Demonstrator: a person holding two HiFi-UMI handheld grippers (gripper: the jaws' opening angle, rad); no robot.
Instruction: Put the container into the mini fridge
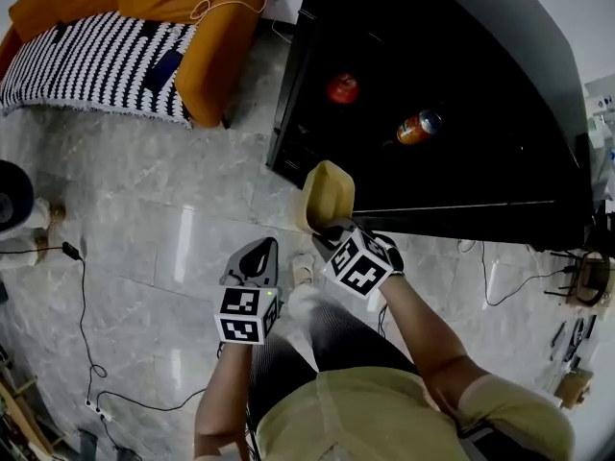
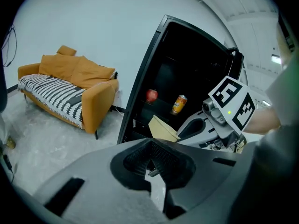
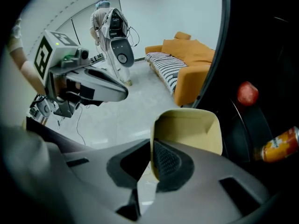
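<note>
Holding a pale yellow rectangular plastic container (image 1: 329, 195) (image 3: 187, 129) up at the open front of a black mini fridge (image 1: 480, 65).

Clamped by one thin side wall in the right hand-held gripper (image 1: 332, 228) (image 3: 152, 164), jaws closed tight on it, hollow side turned sideways, clear of the grey marble floor (image 1: 173, 181). Hanging lower and to the left, the left hand-held gripper (image 1: 253, 257) (image 2: 150, 160), jaws pressed together on nothing. Deeper inside the fridge, a round red apple (image 1: 342, 88) and, near it, an orange drink can (image 1: 419, 127). Well apart to the left, an orange sofa (image 1: 207, 56) under a black-and-white striped throw (image 1: 96, 60).
</note>
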